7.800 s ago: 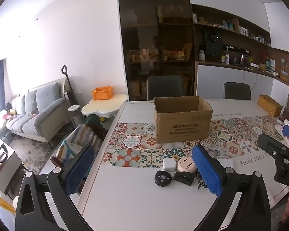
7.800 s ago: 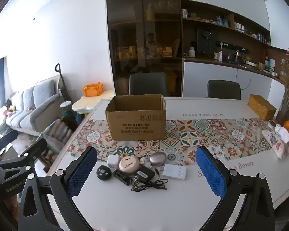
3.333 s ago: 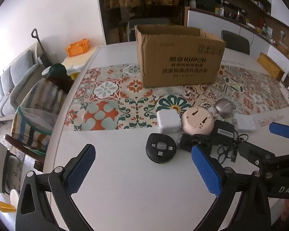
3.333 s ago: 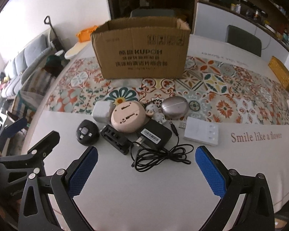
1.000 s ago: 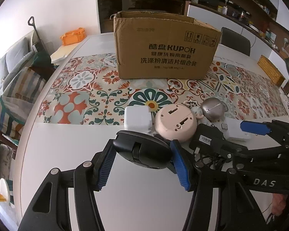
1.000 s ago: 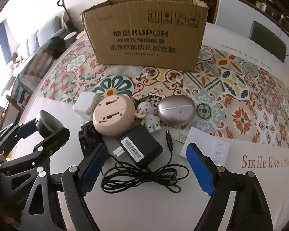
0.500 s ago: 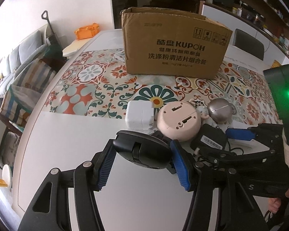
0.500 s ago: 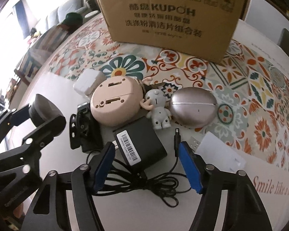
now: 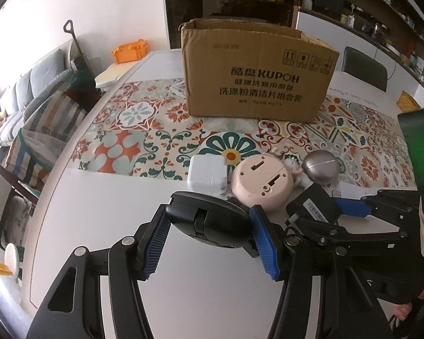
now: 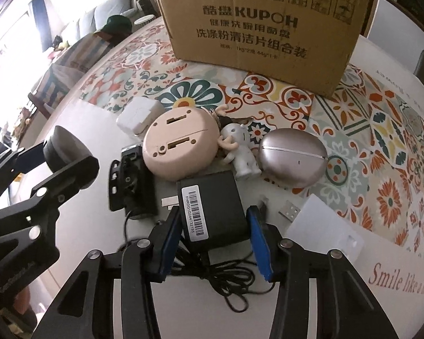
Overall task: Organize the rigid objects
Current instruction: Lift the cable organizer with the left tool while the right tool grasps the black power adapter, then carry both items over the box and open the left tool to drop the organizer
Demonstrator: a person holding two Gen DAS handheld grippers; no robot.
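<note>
While the left gripper (image 9: pixel 209 236) clamps a black puck (image 9: pixel 209 223), the right gripper's (image 10: pixel 216 234) closing jaws flank the black adapter (image 10: pixel 212 209) (contact unclear)

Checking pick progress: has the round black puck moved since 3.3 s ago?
Yes. The puck is off the table, clamped in the left tool, no longer beside the white charger.
</note>
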